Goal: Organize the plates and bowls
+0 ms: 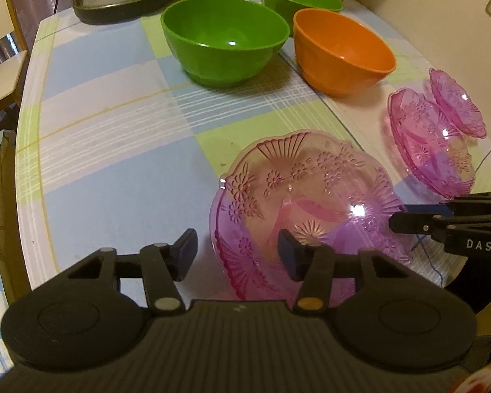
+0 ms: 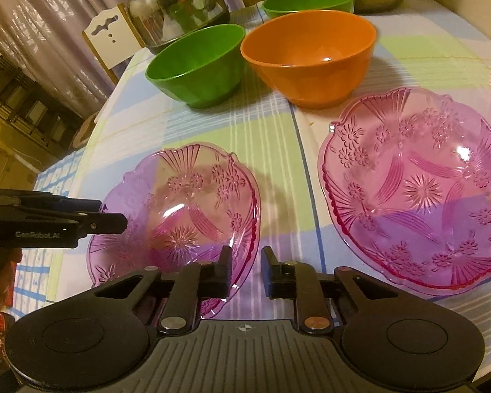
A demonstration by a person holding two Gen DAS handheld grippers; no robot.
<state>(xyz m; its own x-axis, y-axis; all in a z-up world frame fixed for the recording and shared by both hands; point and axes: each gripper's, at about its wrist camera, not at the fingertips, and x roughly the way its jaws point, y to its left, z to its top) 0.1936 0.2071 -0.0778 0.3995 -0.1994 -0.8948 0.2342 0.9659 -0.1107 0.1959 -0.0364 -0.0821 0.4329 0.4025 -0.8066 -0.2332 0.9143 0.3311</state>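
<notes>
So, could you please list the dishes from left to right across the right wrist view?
Near pink plate → near green bowl → orange bowl → large pink plate. The far green bowl overlaps the orange one, so it is omitted.

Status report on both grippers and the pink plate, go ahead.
Both hand-held grippers, left and right, straddle near pink plate rim, unclamped. Nothing blocking.
</notes>
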